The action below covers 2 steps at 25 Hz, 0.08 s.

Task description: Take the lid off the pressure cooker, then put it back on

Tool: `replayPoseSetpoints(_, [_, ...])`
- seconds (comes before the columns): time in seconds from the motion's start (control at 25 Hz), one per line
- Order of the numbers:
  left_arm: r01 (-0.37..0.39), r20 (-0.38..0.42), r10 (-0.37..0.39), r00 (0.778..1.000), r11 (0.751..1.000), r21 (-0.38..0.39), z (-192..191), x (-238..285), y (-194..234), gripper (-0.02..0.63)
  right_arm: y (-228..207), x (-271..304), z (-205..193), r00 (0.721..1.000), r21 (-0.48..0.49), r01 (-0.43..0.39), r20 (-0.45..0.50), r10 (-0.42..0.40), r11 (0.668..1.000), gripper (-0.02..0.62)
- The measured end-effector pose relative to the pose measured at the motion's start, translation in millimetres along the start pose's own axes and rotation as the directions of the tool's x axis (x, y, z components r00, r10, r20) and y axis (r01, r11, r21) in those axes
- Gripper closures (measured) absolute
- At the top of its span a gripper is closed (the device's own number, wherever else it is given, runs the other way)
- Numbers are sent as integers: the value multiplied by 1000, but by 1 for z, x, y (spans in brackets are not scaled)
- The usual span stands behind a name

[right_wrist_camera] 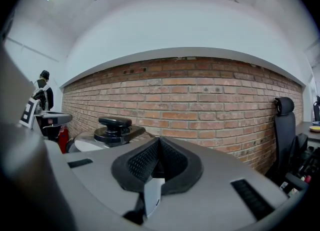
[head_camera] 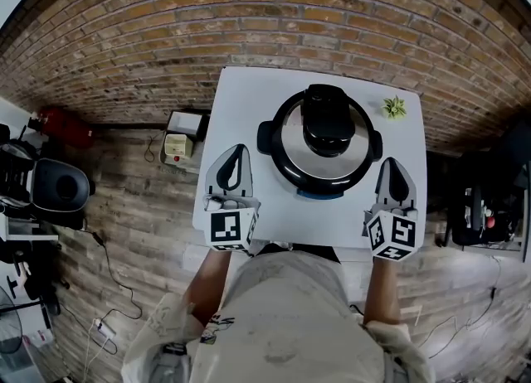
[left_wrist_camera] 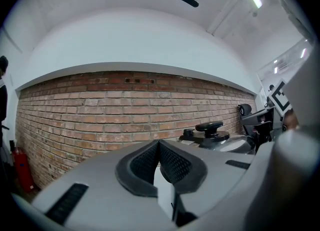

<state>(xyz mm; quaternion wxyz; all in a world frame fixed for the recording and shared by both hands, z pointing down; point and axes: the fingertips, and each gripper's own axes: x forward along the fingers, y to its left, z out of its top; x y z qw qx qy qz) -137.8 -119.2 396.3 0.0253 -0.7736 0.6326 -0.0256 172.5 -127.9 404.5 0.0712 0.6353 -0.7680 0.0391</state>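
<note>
Head view: the round black-and-steel pressure cooker (head_camera: 320, 176), its black-handled lid (head_camera: 328, 120) on, stands on the white bench (head_camera: 249, 99) between the left gripper (head_camera: 238, 157) and the right gripper (head_camera: 392, 166), touching neither. Left gripper view: jaws closed, empty. Right gripper view: jaws likewise together, nothing between.

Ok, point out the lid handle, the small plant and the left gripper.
lid handle (head_camera: 328, 120), head view, top of the black knob.
small plant (head_camera: 393, 107), head view, green leaves.
left gripper (head_camera: 238, 151), head view, tip of its shut jaws.
</note>
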Motion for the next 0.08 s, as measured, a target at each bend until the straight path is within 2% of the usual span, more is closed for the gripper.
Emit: replayPoseSetpoints(0.08, [-2,2,2,1000,1000,-2,0,1,-1,591,-2,0,0,1000,0,2,-1,-2,1000,578])
